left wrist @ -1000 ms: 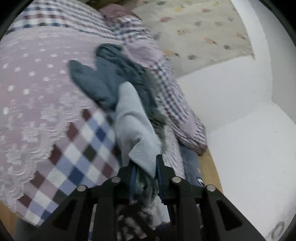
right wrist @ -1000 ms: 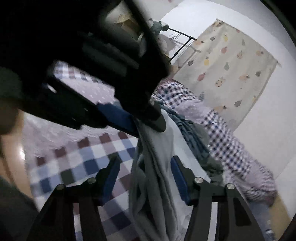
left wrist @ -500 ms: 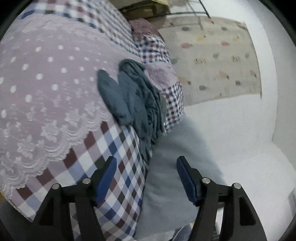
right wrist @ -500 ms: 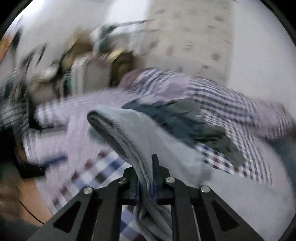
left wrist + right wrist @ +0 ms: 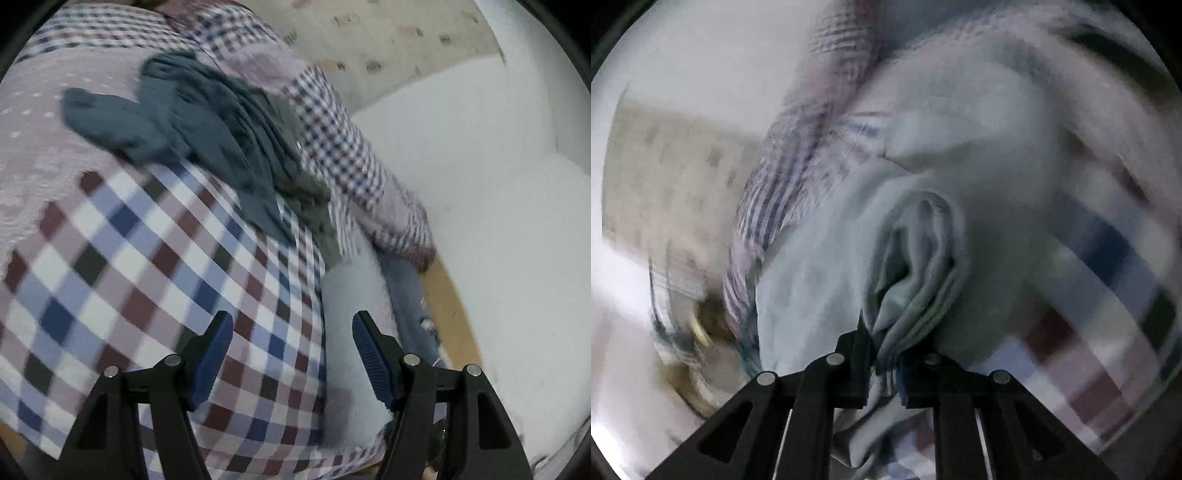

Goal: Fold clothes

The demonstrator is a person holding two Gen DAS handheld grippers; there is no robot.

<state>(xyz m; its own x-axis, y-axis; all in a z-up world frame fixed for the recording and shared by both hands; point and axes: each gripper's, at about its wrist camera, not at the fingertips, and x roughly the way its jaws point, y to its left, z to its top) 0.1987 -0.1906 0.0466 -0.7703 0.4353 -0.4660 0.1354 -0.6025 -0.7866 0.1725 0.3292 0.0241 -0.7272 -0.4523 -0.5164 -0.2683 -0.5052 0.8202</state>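
A: Start nearest the cameras. What are the two tools doing?

B: The left gripper (image 5: 291, 354) stands with its blue ribbed pads (image 5: 214, 354) wide apart and nothing pinched between them. Below the gap lie the large-check bedspread of white, blue and maroon squares (image 5: 122, 254) and, toward the right pad, a strip of pale grey-blue garment in soft knit cloth (image 5: 351, 306).

A: And the right one?

B: The right gripper (image 5: 886, 354) has its black fingers (image 5: 855, 363) drawn in tight on a bunched, layered edge of that same pale grey-blue garment (image 5: 923, 266). Folds of it bulge up just past the fingertips, and a tail of cloth hangs down between the finger bases.

A: Where does the rest of the garment sit?

B: In the right wrist view it spreads up and away from the grip, covering most of the middle of the picture, with the checked bedspread showing at the near right. That view is heavily smeared, so the far objects at its left cannot be told.

A: What lies farther off in the left view?

B: Past the pads, a crumpled pile of dark slate-blue clothing (image 5: 207, 125) rests on the bed, with a dull olive-grey piece (image 5: 306, 184) touching its right side. Left of the pile is a mauve lace-edged cover with white dots (image 5: 40, 133). Right of it runs a rumpled small-check quilt (image 5: 354, 147), near the white wall (image 5: 480, 206). Farthest, a beige patterned curtain (image 5: 399, 33) hangs.
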